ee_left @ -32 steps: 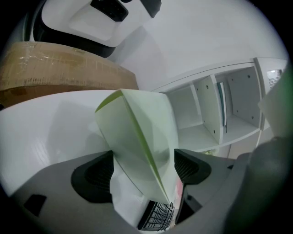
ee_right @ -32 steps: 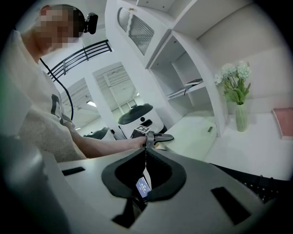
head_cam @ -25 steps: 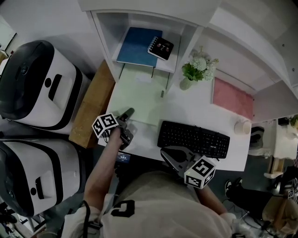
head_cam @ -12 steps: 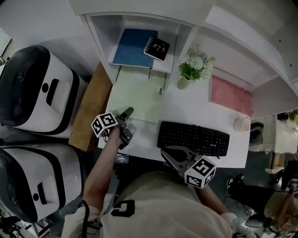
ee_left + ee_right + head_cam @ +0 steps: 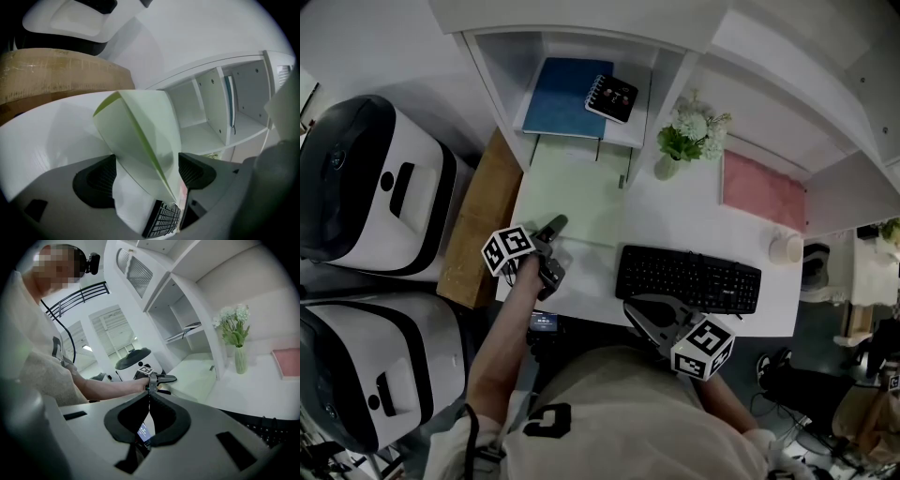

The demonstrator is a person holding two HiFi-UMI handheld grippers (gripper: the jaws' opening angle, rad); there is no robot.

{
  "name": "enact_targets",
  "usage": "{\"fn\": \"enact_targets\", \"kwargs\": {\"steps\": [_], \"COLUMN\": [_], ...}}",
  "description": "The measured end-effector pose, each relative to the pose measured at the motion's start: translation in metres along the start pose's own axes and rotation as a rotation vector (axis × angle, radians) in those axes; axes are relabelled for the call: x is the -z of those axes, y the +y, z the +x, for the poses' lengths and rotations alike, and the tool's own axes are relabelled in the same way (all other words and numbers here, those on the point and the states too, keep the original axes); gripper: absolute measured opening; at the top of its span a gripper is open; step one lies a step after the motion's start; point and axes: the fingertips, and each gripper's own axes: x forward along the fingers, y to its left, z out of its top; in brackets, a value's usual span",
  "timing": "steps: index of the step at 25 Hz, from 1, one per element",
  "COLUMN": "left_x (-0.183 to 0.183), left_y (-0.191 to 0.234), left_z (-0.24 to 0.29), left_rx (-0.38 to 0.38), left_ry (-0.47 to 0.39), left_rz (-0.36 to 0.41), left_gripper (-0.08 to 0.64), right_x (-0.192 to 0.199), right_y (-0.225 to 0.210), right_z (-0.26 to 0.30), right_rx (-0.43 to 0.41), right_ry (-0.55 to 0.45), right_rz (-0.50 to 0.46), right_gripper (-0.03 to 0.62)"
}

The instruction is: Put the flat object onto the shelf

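A pale green flat folder (image 5: 577, 202) lies on the white desk (image 5: 666, 220) in front of the shelf unit. My left gripper (image 5: 551, 248) sits at the folder's near left corner and is open. In the left gripper view the folder (image 5: 140, 136) runs between the wide-apart pads (image 5: 93, 180) with its corner raised, and the shelf compartments (image 5: 206, 136) show beyond it. The shelf board (image 5: 633, 131) carries a blue book (image 5: 562, 94) and a small spiral notebook (image 5: 612, 97). My right gripper (image 5: 639, 314) hovers at the desk's front edge, shut and empty (image 5: 150, 397).
A black keyboard (image 5: 687, 279) lies in front of my right gripper. A flower vase (image 5: 689, 136), a pink mat (image 5: 764, 190) and a white cup (image 5: 786, 248) occupy the right side. A cardboard box (image 5: 483, 216) and two white-and-black machines (image 5: 366, 178) stand left of the desk.
The head view has shifted slightly. Both grippers and the green folder stay where they were.
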Motion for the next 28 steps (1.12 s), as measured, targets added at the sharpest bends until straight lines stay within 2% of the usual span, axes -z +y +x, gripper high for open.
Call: {"fn": "enact_targets", "kwargs": {"steps": [28], "left_x": [-0.01], "left_y": [-0.007], "left_z": [0.014], "left_rx": [0.013], "left_ry": [0.007], "left_rz": [0.001], "left_gripper": [0.425], "right_x": [0.0], "right_y": [-0.009], "right_z": [0.004], "right_rx": [0.01], "right_ry": [0.017], "right_rz": [0.034], "right_gripper": [0.025]}}
